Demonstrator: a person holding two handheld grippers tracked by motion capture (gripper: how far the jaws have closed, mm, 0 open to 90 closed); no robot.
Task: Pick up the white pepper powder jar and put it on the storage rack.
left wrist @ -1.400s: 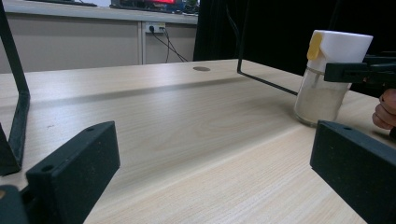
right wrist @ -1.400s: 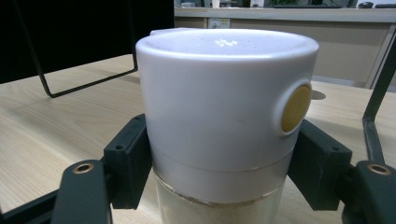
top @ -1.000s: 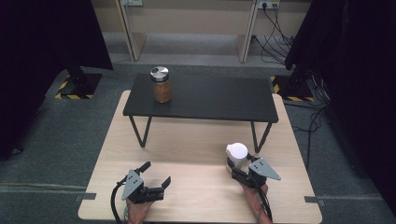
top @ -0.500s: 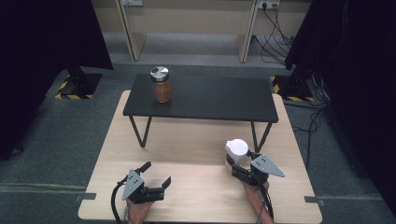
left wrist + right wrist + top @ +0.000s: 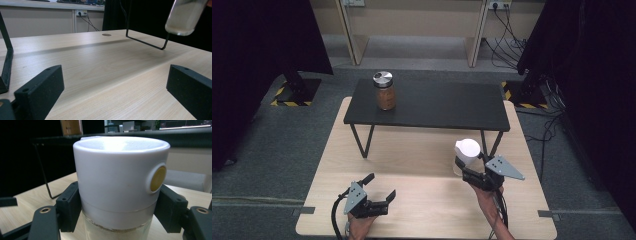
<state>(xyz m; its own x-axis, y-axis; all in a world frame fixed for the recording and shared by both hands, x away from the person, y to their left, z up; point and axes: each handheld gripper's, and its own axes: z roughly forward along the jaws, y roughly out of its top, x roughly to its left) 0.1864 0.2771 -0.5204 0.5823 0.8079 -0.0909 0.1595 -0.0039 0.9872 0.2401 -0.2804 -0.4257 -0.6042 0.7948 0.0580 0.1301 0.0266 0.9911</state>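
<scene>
- Since the earlier frame, the right gripper [image 5: 468, 172] at lower right has lifted the white-lidded jar [image 5: 466, 156] clear of the wooden table [image 5: 422, 155]
- Lower left, the left gripper [image 5: 379, 189] rests with its jaws wide apart, holding nothing
- Right jaws clamp the jar just beneath its lid
- Jar looks rigid, smooth glass, likely slippery and breakable; gripping under the lid suits it
- Long axis roughly upright, lid on top

We see an evenly lit pale tabletop [image 5: 422, 165] with soft shadows, flanked by near-black surroundings. Overhead glare whitens the white lid [image 5: 120, 145]. Close up, the jar [image 5: 185, 16] blurs, slightly out of focus.
</scene>
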